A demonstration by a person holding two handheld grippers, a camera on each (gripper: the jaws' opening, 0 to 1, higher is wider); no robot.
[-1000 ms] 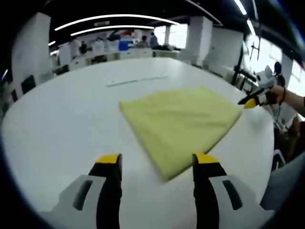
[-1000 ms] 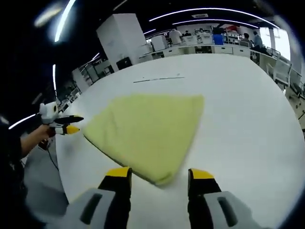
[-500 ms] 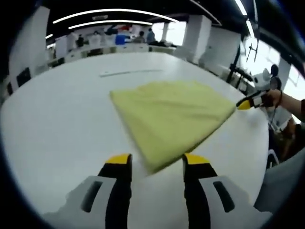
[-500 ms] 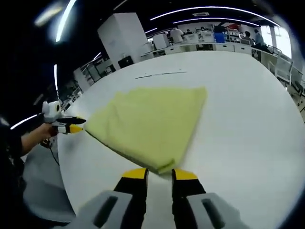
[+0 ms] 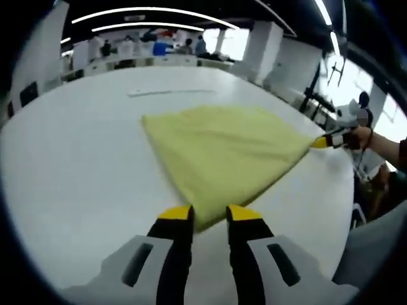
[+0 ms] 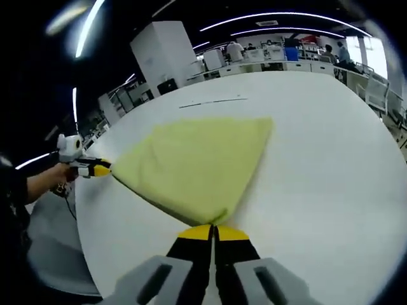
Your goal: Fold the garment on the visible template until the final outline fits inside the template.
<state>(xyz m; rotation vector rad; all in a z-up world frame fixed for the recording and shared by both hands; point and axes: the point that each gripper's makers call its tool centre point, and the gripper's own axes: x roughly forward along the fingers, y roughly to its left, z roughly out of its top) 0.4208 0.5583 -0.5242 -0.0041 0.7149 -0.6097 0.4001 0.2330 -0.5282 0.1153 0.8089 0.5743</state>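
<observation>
Right tongs point(image 6: 212, 232) pinched closed on near corner of yellow garment point(image 6: 197, 162). Left tongs point(image 5: 210, 214) narrowly parted, jaws flanking opposite corner, grip unclear. Garment: soft folded cloth, roughly triangular, flat on white round-edged desk point(image 6: 318, 159).

The folded garment point(image 5: 222, 155) is spread on the bench point(image 5: 70, 165) at the centre of the left gripper view. Its near corner is met by the left hand-held gripper point(image 5: 209, 212) at bottom centre. Its right corner is reached by the right hand-held gripper point(image 5: 325, 142) at the right edge. A thin line point(image 5: 164, 92) is marked behind the garment, toward the top.
</observation>
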